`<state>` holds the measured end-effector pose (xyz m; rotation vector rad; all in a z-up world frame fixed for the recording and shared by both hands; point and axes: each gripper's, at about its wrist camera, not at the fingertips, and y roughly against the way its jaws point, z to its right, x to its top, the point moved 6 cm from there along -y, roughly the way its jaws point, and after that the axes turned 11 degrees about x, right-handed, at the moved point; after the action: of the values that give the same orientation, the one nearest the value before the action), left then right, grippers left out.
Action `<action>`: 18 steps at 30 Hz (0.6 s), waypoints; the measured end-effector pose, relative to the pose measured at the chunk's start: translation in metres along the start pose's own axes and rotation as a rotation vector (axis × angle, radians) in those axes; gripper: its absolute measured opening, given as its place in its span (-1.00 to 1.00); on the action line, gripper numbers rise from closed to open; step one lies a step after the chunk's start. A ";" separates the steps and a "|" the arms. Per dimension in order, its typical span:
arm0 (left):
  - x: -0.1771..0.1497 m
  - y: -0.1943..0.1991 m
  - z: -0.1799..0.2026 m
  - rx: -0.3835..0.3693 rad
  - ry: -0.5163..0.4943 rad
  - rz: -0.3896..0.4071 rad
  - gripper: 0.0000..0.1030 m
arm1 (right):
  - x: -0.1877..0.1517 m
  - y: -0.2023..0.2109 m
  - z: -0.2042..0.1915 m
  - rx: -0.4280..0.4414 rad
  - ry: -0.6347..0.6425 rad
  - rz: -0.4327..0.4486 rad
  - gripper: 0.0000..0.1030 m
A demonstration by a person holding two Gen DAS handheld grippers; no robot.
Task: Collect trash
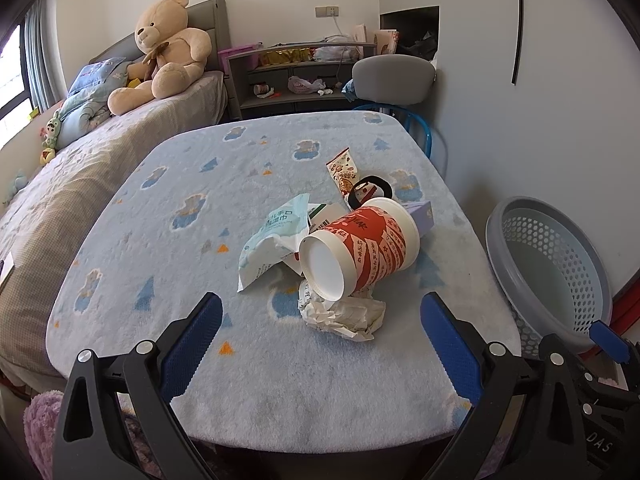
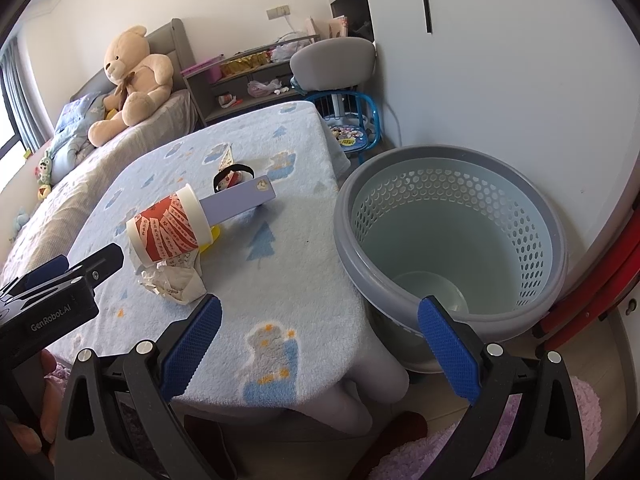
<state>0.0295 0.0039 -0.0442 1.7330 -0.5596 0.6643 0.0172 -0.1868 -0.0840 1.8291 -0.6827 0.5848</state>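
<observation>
Lying near the right edge of the table (image 1: 168,208), under a pale blue patterned cloth: one red-and-white paper cup (image 1: 358,246) on its side, resting on a crumpled paper wad (image 1: 342,314); one pale green wipe packet (image 1: 276,236) touching the cup's left; one lilac box (image 2: 240,202) behind the cup; one snack sachet (image 1: 342,168) and a black-rimmed lid (image 1: 370,192) toward the far right corner. Grey perforated basket (image 2: 452,248), beside the table's right edge, holds one small bowl. Left gripper (image 1: 320,340): jaws apart, empty, over the near edge. Right gripper (image 2: 320,340): jaws apart, empty, over the near right corner.
</observation>
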 end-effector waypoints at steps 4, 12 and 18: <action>0.000 0.000 0.000 0.000 0.000 0.000 0.84 | 0.000 0.001 -0.001 -0.001 0.001 0.001 0.87; 0.001 0.001 0.001 0.002 0.002 0.001 0.84 | -0.002 -0.002 -0.002 -0.001 0.002 0.002 0.87; -0.001 0.005 -0.001 0.002 0.004 0.002 0.84 | 0.000 0.008 -0.004 -0.001 0.006 0.002 0.87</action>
<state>0.0255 0.0034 -0.0411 1.7329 -0.5584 0.6700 0.0112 -0.1855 -0.0775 1.8252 -0.6806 0.5906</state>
